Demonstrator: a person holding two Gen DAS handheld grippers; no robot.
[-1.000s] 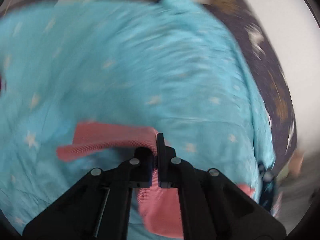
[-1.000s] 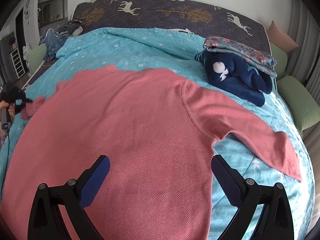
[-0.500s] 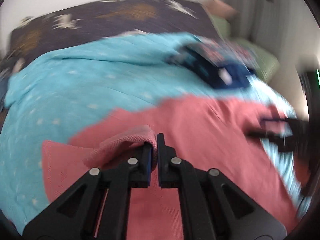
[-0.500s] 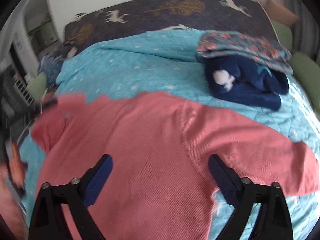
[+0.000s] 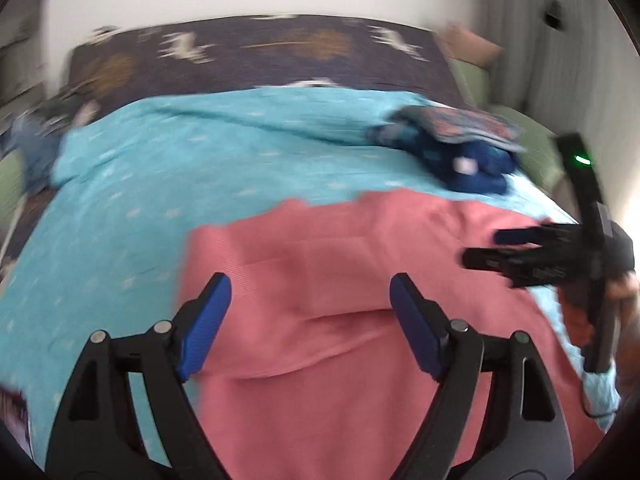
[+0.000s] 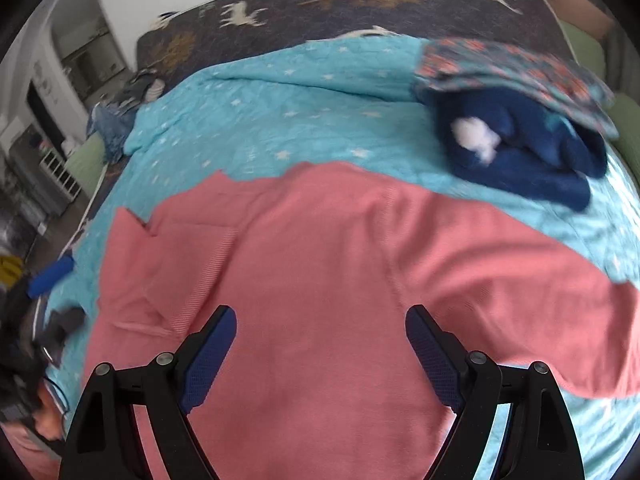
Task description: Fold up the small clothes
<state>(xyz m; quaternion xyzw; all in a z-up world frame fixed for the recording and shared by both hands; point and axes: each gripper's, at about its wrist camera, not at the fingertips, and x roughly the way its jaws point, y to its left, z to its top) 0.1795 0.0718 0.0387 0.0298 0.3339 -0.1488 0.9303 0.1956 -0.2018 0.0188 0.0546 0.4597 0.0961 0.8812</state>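
A salmon-pink knit sweater (image 5: 360, 280) lies spread on the turquoise star quilt (image 5: 160, 184); it also fills the right wrist view (image 6: 328, 280). Its left sleeve (image 6: 168, 264) lies folded over the body. Its right sleeve (image 6: 540, 292) stretches out to the right. My left gripper (image 5: 310, 320) is open and empty above the folded sleeve. My right gripper (image 6: 320, 352) is open and empty over the sweater's body. The right gripper also shows in the left wrist view (image 5: 532, 252), and the left gripper's blue pad shows at the left of the right wrist view (image 6: 50, 276).
A pile of folded clothes lies at the back right of the bed: a navy garment (image 6: 528, 156) under a floral one (image 6: 520, 68). A dark headboard cover with deer (image 6: 360, 12) runs across the back. Green pillows (image 5: 520, 128) and loose clothes (image 6: 116, 120) lie at the bed's sides.
My left gripper carried the left sleeve over onto the sweater's body, then opened and let it go. My right gripper stayed open and shifted a little over the sweater.
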